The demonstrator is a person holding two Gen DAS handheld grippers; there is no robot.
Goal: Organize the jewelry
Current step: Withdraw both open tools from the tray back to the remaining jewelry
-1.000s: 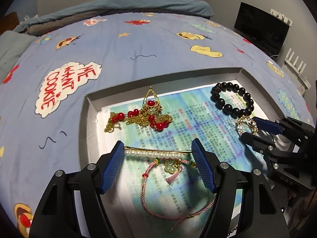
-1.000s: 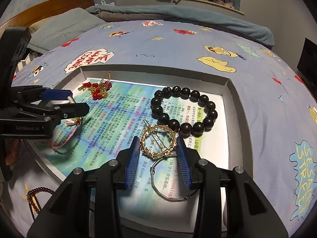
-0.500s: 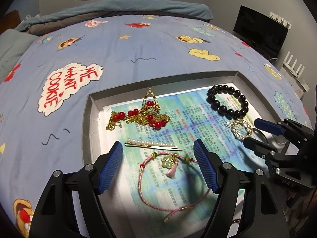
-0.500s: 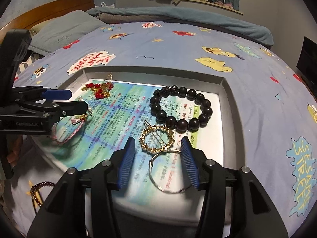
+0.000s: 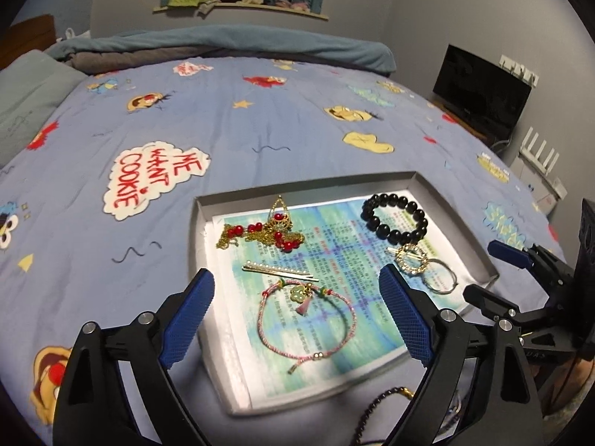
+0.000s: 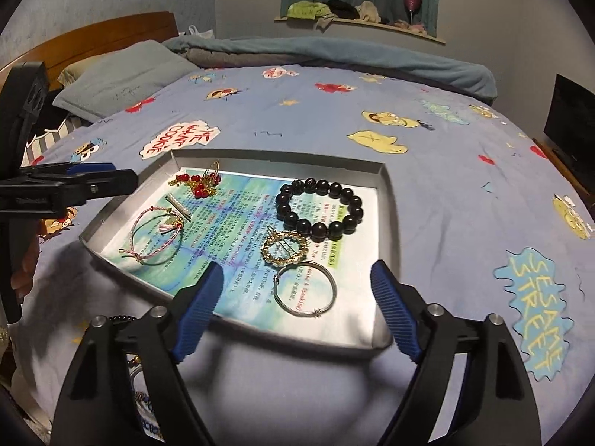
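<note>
On the bed (image 6: 446, 193) lies a shallow grey tray (image 6: 388, 200) lined with printed paper. In it: a black bead bracelet (image 6: 319, 208), a pink cord bracelet (image 5: 305, 319), a gold-and-red chain (image 5: 260, 234), a silver ring (image 6: 305, 290), a gold round clip (image 6: 284, 249), a pearl pin (image 5: 279, 271). The left gripper (image 5: 297, 316) and right gripper (image 6: 297, 297) have fingers wide and opening, holding nothing.

A dark beaded strand with a gold piece (image 5: 386, 405) runs out of the left wrist picture's lower edge, its far end hidden behind the gripper's arm. The small printed characters on the blue-green paper sheet (image 6: 238, 204) are too fine to read.
</note>
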